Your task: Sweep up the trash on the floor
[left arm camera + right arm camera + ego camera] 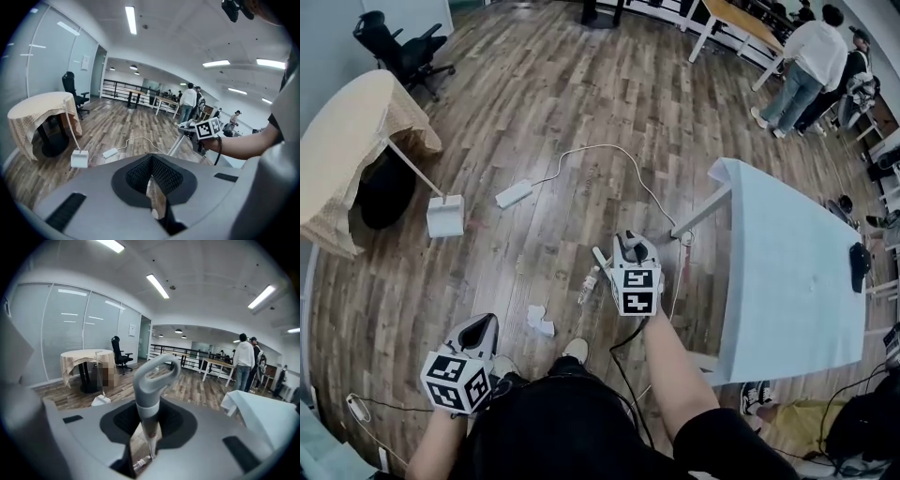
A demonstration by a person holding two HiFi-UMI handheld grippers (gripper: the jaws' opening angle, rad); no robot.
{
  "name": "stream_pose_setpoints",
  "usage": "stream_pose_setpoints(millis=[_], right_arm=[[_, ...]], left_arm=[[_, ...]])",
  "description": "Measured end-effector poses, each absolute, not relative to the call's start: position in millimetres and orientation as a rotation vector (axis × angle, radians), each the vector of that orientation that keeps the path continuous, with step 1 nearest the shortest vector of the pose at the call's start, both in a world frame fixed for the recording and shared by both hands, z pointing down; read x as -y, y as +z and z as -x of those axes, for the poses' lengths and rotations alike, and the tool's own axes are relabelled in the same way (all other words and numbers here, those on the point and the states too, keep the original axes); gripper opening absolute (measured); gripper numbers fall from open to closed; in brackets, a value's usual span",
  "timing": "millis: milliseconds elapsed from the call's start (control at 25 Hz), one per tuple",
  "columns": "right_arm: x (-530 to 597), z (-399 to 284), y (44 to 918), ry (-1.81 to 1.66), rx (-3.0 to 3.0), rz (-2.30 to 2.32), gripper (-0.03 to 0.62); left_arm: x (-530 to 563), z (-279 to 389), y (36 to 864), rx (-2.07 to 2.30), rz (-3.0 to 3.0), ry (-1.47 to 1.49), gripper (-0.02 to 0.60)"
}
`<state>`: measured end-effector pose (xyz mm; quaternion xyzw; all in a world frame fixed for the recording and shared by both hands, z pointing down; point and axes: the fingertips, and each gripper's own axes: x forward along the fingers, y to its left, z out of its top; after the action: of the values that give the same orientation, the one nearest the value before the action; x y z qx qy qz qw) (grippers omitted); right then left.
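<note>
While the right gripper point(634, 247) sits at centre frame in the head view, its jaws are clamped around the grey loop-topped broom handle point(152, 378), which stands upright between them. At the lower left, the left gripper point(488, 324) has its jaws drawn together with nothing between them. The trash lies on the wooden floor point(544, 112) between the two grippers: a crumpled white paper point(540, 321) and, just left of the right gripper, a small plastic bottle point(588, 281). Further left, a white long-handled dustpan point(445, 217) leans against the cloth-covered round table point(347, 159).
</note>
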<state>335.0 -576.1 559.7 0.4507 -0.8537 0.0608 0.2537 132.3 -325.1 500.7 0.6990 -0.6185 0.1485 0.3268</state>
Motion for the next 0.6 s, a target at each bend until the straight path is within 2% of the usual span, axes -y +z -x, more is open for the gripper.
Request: stream_pose_setpoints(millis=[600], right_arm=[[456,-270,584,0.256,2.325,-1.018,0.098]], left_arm=[[276,-62,498,1.640,-1.822,0.301,-0.005]])
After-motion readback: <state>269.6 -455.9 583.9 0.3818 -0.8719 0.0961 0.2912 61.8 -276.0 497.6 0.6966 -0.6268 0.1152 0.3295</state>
